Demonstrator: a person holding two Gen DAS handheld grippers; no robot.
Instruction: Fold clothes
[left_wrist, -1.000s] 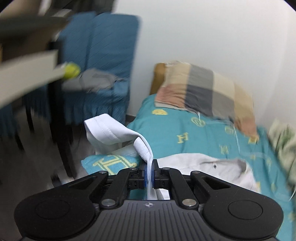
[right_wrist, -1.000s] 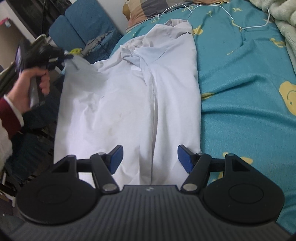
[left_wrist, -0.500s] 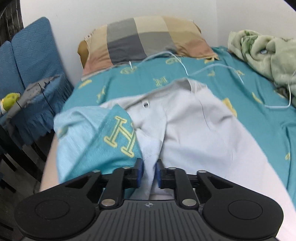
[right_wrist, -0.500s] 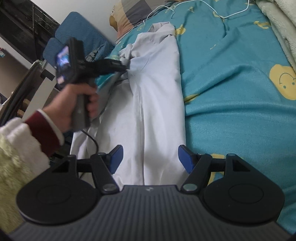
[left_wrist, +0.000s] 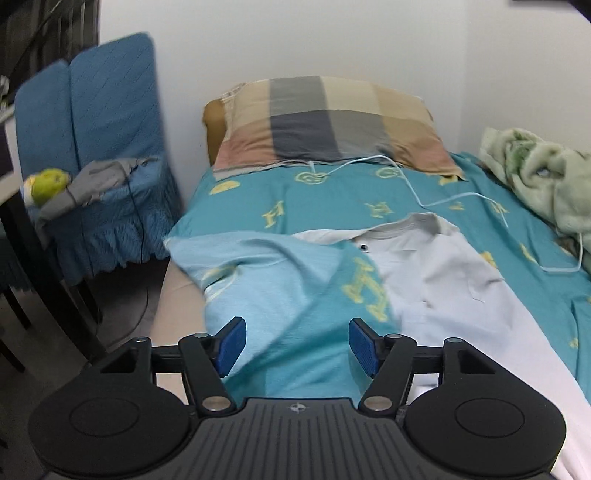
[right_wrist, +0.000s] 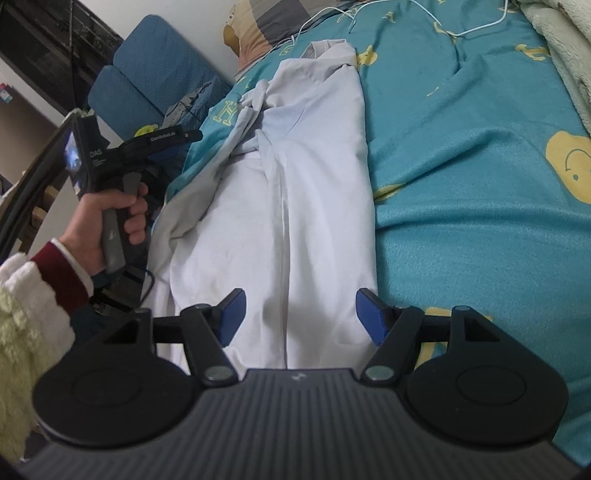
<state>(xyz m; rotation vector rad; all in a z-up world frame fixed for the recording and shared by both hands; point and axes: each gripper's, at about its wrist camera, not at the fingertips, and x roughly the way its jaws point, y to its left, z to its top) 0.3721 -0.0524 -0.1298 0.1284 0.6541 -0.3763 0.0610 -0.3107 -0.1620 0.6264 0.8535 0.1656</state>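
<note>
A white shirt (right_wrist: 295, 192) lies lengthwise on the teal bedsheet (right_wrist: 480, 184), its collar toward the pillow and its left side folded over onto the body. In the left wrist view the shirt (left_wrist: 436, 280) shows to the right of a turned-up flap of the bedsheet (left_wrist: 280, 295). My left gripper (left_wrist: 295, 345) is open above that flap, with nothing between its fingers. My right gripper (right_wrist: 299, 314) is open over the shirt's lower hem, its fingers apart on either side of the middle fold. The left gripper (right_wrist: 173, 142) appears in the right wrist view, held by a hand (right_wrist: 110, 221) at the bed's left edge.
A checked pillow (left_wrist: 328, 122) lies at the head of the bed. A white cable (left_wrist: 443, 192) runs across the sheet. A green blanket (left_wrist: 535, 177) is bunched at the right. A blue chair (left_wrist: 99, 147) with grey cloth and a yellow-green toy stands left of the bed.
My left gripper carried the shirt's side over onto the body, then opened and let it go, pulling back left. A flap of bedsheet came up with it. The right gripper stayed open.
</note>
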